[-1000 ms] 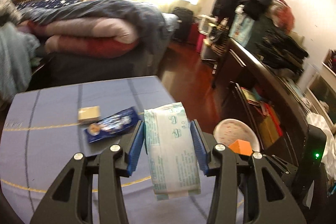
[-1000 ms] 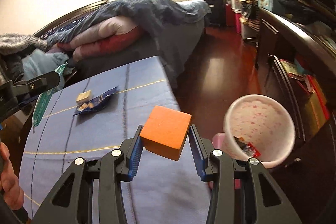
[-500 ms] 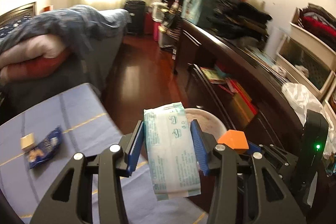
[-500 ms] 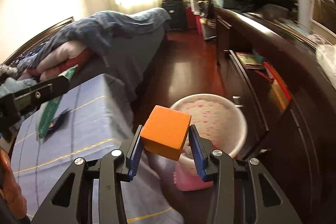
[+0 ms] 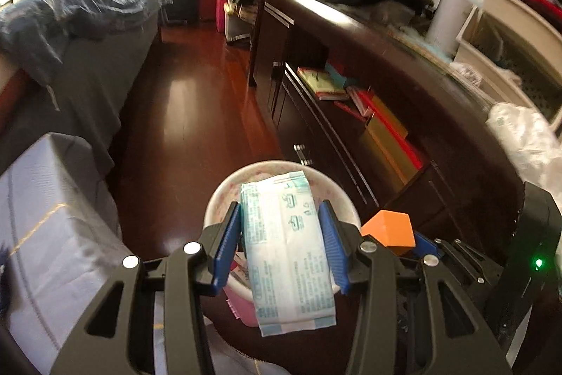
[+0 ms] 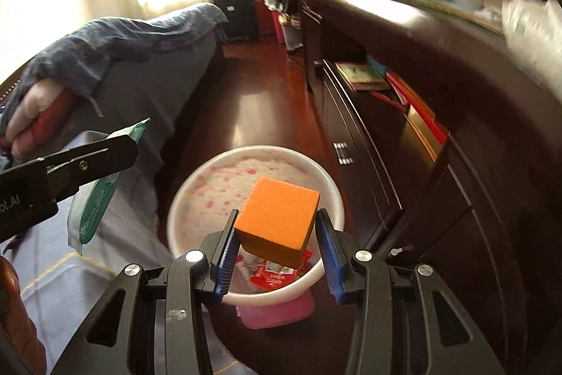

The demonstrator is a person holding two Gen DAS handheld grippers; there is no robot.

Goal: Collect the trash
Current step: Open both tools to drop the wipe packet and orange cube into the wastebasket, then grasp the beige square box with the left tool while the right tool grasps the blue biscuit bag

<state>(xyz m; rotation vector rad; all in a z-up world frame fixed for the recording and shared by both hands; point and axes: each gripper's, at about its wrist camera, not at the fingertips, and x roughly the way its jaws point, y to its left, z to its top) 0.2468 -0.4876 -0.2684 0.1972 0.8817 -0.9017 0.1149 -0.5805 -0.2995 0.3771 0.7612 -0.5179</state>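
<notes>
Trash fills both of our claws. Our left claw (image 5: 281, 243) is clamped on a flat, pale blue-and-white plastic wipes packet (image 5: 286, 248), its blue pads pressing the packet's long edges so that it hangs lengthwise between them. Our right claw (image 6: 277, 246) grips an orange foam cube (image 6: 277, 218) by two opposite faces, one corner tilted up.

Both claws point steeply down over a round white bin with a pink-speckled lining (image 6: 330, 188), which stands on the dark red wooden floor (image 5: 182, 115) between a grey-blue cloth-covered table (image 5: 45, 227) and a long dark wooden cabinet (image 5: 351, 65). We judge that the two items are held there so that, once released, they fall straight into the bin's mouth; the cube sits over its middle, the packet over its near half.

We count two claws, each carrying one piece of trash, and one bin. Red wrappers (image 6: 277, 273) already lie at the bottom of the bin, though how many we cannot tell. The table edge near us shows no trash, but most of its top is out of view.
</notes>
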